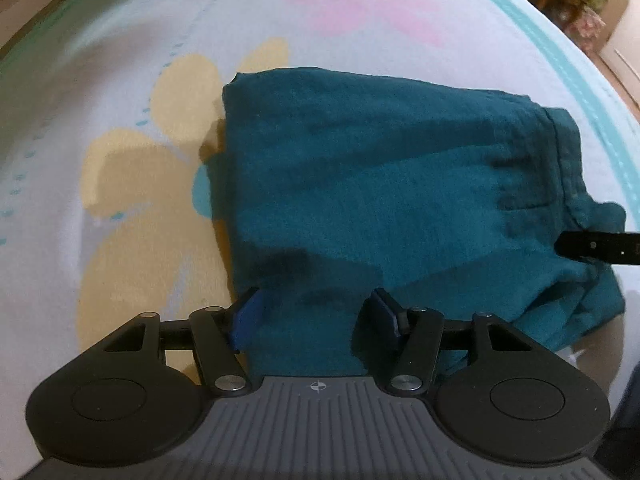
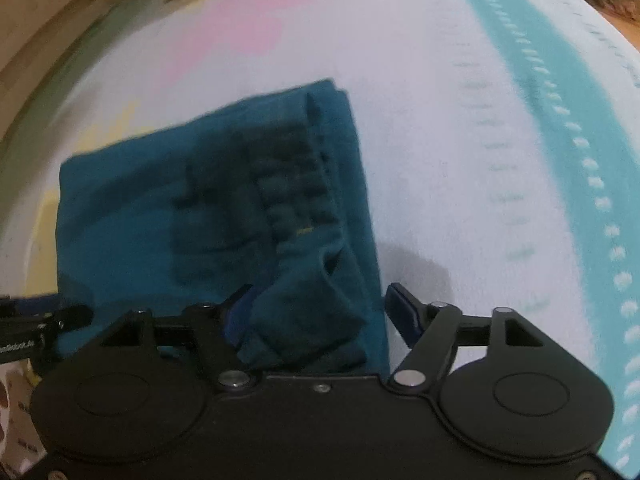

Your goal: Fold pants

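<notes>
Teal pants (image 1: 380,184) x1, folded; bedsheet (image 1: 120,80) x1.

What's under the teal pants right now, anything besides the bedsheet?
Only the flower-print sheet shows around the folded teal pants; yellow petals run under their left edge. The fold's inner layers and whatever lies beneath the fabric are covered, so I cannot tell.

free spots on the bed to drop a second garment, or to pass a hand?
Bare bedsheet lies between the folded teal pants and the turquoise stripe. More lies beyond the pants, over the pink print. It is crowded at the near edge, where both tools straddle the cloth.
</notes>
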Motion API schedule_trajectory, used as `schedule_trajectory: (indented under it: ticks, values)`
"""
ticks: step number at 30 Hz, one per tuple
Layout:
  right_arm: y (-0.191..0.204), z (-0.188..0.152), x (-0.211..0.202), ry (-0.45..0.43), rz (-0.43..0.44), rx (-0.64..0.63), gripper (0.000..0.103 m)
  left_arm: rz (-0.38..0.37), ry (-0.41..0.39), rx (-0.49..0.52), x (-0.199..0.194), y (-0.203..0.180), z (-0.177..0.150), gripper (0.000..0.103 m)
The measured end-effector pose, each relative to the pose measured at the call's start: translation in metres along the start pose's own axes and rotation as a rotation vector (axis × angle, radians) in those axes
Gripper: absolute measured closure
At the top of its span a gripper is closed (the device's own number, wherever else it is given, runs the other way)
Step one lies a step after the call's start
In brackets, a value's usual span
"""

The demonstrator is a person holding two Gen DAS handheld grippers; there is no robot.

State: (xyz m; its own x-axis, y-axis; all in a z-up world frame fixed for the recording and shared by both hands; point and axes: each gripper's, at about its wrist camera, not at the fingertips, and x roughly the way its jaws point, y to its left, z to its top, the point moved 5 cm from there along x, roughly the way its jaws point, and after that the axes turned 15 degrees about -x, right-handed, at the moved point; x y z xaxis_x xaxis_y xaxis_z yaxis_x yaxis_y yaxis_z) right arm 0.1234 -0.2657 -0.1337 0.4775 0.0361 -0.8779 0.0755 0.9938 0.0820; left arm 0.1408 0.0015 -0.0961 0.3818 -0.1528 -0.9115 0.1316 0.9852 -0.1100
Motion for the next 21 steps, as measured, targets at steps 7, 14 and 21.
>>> schedule_trajectory:
  ticks: [7,14,21]
  values:
    - [-0.001,-0.001,0.001,-0.043,0.025,0.019,0.024,-0.041,-0.025,-0.06,0.001,0.011,0.001,0.044]
    - [-0.01,0.009,0.011,-0.123,0.076,0.045,0.011,-0.066,-0.07,-0.117,0.002,0.014,-0.002,0.032]
    - [-0.014,0.009,0.009,-0.152,0.128,0.091,0.009,-0.1,-0.078,-0.133,-0.004,0.017,0.008,0.038]
